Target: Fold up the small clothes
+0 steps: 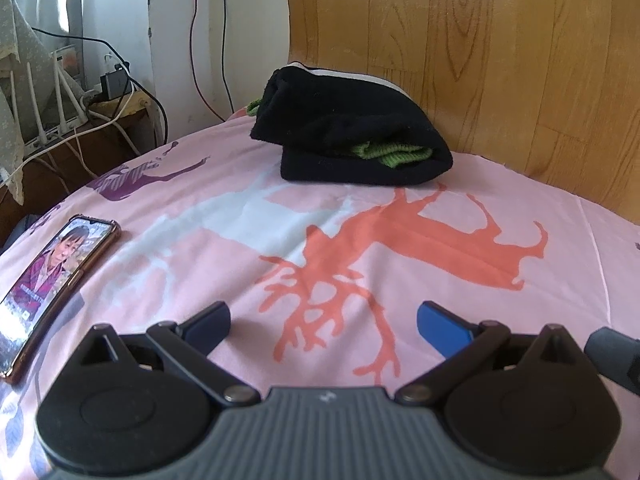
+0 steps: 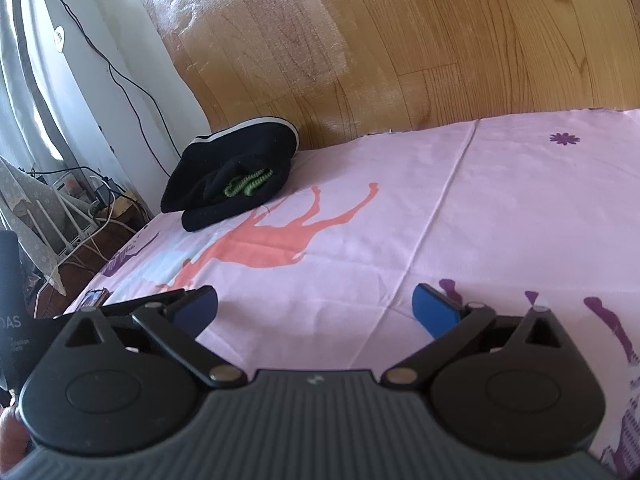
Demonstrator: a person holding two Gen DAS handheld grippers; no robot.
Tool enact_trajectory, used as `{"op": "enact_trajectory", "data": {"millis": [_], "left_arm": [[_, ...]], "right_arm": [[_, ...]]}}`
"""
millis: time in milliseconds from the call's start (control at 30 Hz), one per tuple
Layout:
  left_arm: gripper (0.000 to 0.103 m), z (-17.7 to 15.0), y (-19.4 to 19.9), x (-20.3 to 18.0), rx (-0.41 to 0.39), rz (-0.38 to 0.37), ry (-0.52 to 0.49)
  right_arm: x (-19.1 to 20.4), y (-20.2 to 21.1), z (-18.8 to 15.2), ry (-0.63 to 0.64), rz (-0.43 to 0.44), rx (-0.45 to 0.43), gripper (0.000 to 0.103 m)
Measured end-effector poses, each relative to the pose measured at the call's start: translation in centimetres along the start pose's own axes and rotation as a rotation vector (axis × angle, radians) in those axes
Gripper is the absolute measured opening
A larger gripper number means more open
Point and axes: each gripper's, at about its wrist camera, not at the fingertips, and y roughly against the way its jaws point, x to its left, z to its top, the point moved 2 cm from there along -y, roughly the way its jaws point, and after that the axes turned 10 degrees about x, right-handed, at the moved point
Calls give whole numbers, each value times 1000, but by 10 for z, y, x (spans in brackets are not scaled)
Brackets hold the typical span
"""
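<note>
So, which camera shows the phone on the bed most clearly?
The left wrist view: the phone lies large at the left edge, its lit screen visible. In the right wrist view the phone is only a small corner behind the open gripper's linkage.

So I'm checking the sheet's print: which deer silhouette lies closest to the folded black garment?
The orange deer: its legs reach the folded black garment. The purple deer sits further left, towards the phone.

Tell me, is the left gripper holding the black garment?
No, the left gripper is open and empty, while the black garment lies far ahead by the wooden headboard.
</note>
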Motion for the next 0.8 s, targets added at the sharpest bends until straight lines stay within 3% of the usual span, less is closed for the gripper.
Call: {"op": "enact_trajectory", "data": {"millis": [800], "left_arm": [[103,-1,5,3,-34,25,24]], "right_arm": [[7,2,-1,62,-22,-1,103]]}}
